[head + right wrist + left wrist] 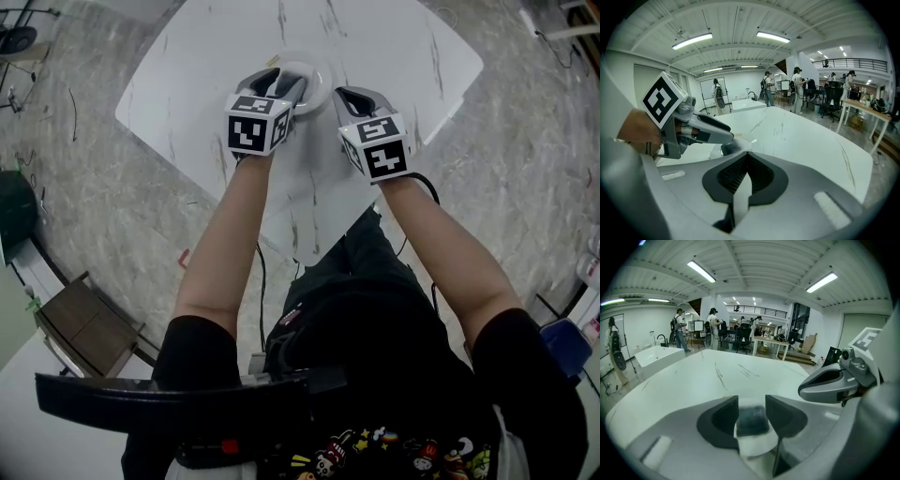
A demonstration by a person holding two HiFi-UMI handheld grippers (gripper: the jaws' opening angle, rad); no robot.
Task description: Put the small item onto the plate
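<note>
A person stands at a white marble table (403, 47) and reaches forward with a gripper in each hand, seen from above. The left gripper (752, 405) has its jaws closed on a small dark rounded item (752, 422), pinched from both sides at the tips. The head view shows those tips over the left part of a pale round plate (322, 82) near the middle of the table. The item is therefore above or at the plate, but no view shows whether it touches the surface. The right gripper (746, 157) is just beside the plate on its right, with its jaws pressed together on nothing. The main risk appears to be the release. If the jaws open while the item is above the plate, the rounded piece may bounce or roll over the shallow rim onto the table. The tips seem nearer the plate's left edge than its centre, which leaves little margin on that side. The item could also cling to one pad as the jaws part and be flicked sideways. The plate looks light and the tabletop smooth, so pressing down hard or dragging the tips on withdrawal might slide or tip it. The right gripper is close enough that a stray movement could knock the rim.
</note>
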